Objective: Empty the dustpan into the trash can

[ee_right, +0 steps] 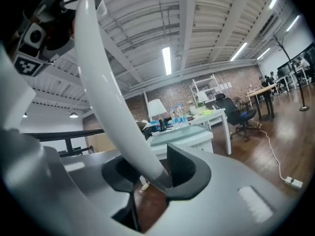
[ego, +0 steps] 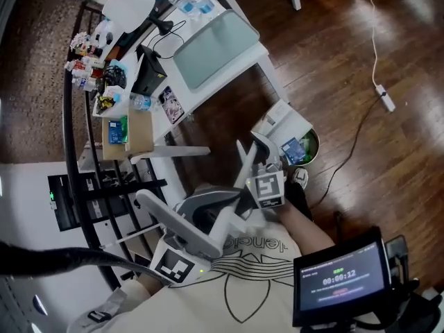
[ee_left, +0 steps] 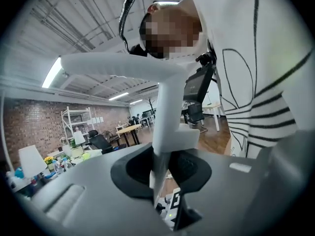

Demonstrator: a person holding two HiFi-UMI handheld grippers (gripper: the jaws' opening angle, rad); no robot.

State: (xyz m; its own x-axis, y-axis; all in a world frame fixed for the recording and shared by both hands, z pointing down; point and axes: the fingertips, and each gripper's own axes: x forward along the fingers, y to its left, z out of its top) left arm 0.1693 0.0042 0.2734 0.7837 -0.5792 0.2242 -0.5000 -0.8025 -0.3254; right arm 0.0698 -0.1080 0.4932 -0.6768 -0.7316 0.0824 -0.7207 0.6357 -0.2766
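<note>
Head view: we hold the dustpan (ego: 170, 220) short of the trash can (ego: 312, 144); we must carry it over the opening before tipping. Left gripper view: the left gripper (ee_left: 160, 181) clamps its white stem (ee_left: 167, 122). Right gripper view: the right gripper (ee_right: 155, 173) pinches its curved bar (ee_right: 106, 97).

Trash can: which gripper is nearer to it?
Right. In the head view the right gripper is just lower left of the trash can; the left gripper lies much farther lower left.
</note>
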